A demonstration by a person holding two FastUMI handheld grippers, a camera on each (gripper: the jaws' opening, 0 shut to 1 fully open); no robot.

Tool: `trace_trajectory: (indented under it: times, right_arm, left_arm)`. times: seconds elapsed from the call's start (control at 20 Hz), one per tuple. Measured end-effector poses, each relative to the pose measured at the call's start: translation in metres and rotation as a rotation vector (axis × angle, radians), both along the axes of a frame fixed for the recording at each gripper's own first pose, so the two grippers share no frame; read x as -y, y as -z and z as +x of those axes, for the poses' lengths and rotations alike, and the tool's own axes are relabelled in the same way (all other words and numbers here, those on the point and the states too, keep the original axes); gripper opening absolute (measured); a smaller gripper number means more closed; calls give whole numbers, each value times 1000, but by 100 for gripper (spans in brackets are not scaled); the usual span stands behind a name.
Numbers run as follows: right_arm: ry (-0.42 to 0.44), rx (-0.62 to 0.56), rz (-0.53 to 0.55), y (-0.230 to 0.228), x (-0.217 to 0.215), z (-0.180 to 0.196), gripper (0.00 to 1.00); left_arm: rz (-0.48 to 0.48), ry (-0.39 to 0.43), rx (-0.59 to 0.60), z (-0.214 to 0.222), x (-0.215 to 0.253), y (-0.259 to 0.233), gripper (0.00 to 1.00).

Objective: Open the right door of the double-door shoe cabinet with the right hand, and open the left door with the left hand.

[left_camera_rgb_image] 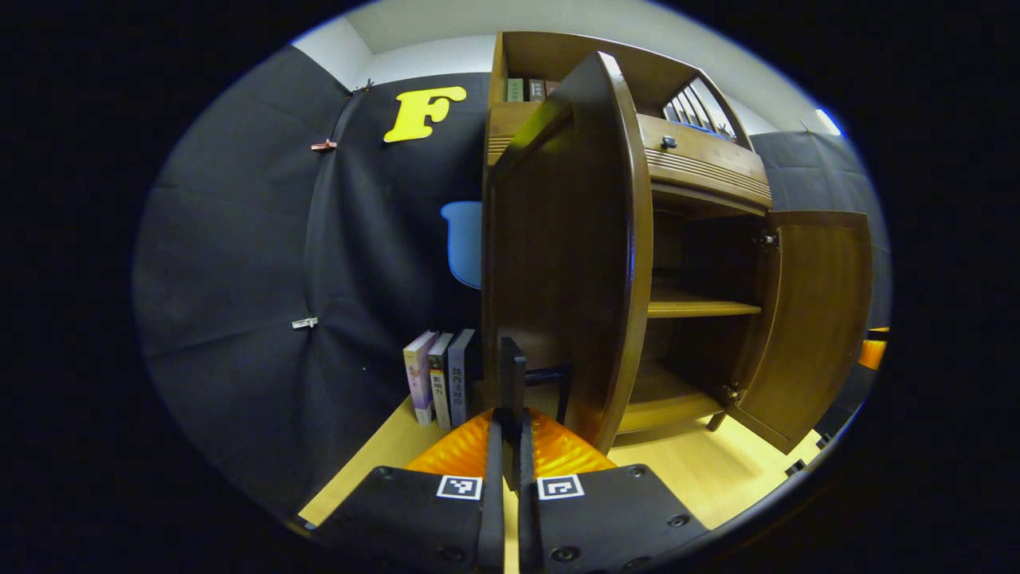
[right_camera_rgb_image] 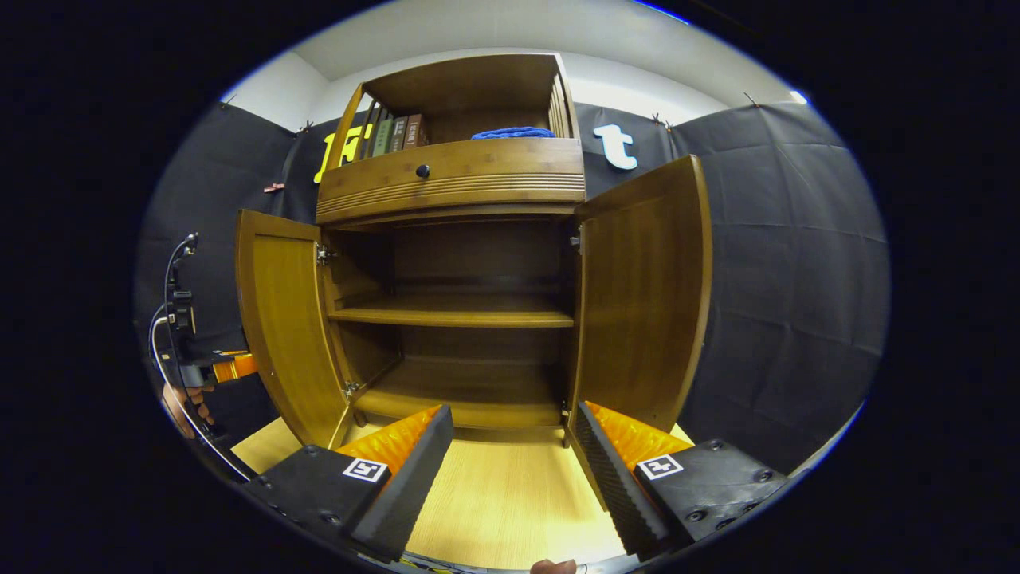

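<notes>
The brown wooden shoe cabinet (right_camera_rgb_image: pixel 450 179) stands with both doors swung wide. In the right gripper view the left door (right_camera_rgb_image: pixel 287 319) and the right door (right_camera_rgb_image: pixel 645 303) flank the bare inner shelf (right_camera_rgb_image: pixel 454 316). My right gripper (right_camera_rgb_image: pixel 510 410) hangs open in front of the cabinet's middle, touching nothing. My left gripper (right_camera_rgb_image: pixel 227 368), held by a hand (right_camera_rgb_image: pixel 187 406), sits at the left door's outer edge. In the left gripper view the left door (left_camera_rgb_image: pixel 558 263) looms edge-on, the right door (left_camera_rgb_image: pixel 813 319) stands farther off, and my left gripper (left_camera_rgb_image: pixel 510 414) is shut on a thin dark handle (left_camera_rgb_image: pixel 511 371).
Three books (left_camera_rgb_image: pixel 438 379) stand on the light wooden floor (right_camera_rgb_image: pixel 502 502) left of the cabinet. Above the doors is a drawer with a dark knob (right_camera_rgb_image: pixel 422 171). The top shelf holds books (right_camera_rgb_image: pixel 394 134) and a blue cloth (right_camera_rgb_image: pixel 514 132). Black cloth walls surround the booth.
</notes>
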State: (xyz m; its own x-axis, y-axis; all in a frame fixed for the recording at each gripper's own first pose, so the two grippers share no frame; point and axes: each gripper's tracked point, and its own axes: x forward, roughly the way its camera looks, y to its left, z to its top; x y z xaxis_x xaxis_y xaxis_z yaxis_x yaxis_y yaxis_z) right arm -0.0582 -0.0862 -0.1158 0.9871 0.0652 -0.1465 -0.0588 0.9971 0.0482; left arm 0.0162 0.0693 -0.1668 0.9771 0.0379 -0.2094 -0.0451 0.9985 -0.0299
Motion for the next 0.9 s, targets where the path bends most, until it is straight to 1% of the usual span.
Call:
trace_trajectory:
  times: [0.05,0.1,0.25,0.3,0.35,0.4,0.45,0.55,0.6,0.65,0.7,0.8,0.9]
  right_arm:
    - [-10,3,-5,-1,-3,1,100]
    - [-21,4,-6,-3,-8,1,98]
    - [-50,5,-13,-5,-21,1,98]
    - [-62,8,-16,-6,-26,0,100]
    - [-69,13,-18,-8,-30,0,98]
    - [-73,19,-19,-11,-34,0,98]
    - [-80,25,-17,-13,-39,1,98]
    - [-93,37,-13,-18,-49,3,98]
    - [-96,39,-13,-19,-52,3,100]
    - [-92,41,-11,-20,-54,6,100]
    - [-87,41,-3,-19,-55,9,98]
    - [-68,45,22,-19,-55,12,98]
    - [-56,57,46,-23,-59,21,98]
  left_arm:
    - [-1,0,4,-2,-5,0,11]
    - [-5,1,10,-3,-12,-1,10]
    - [-10,6,27,-4,-29,0,10]
    - [-12,10,31,-5,-35,-1,9]
    - [-16,12,40,-7,-41,-2,9]
    - [-25,23,47,-8,-47,-4,9]
    - [-38,43,55,-9,-48,-4,7]
    - [-42,76,61,-12,-50,-5,8]
    - [-36,79,59,-15,-51,-4,9]
    - [-35,73,55,-17,-52,-5,9]
    - [-41,64,51,-20,-53,-5,9]
    - [-57,40,55,-28,-53,-7,10]
    - [-49,-2,63,-41,-58,-11,10]
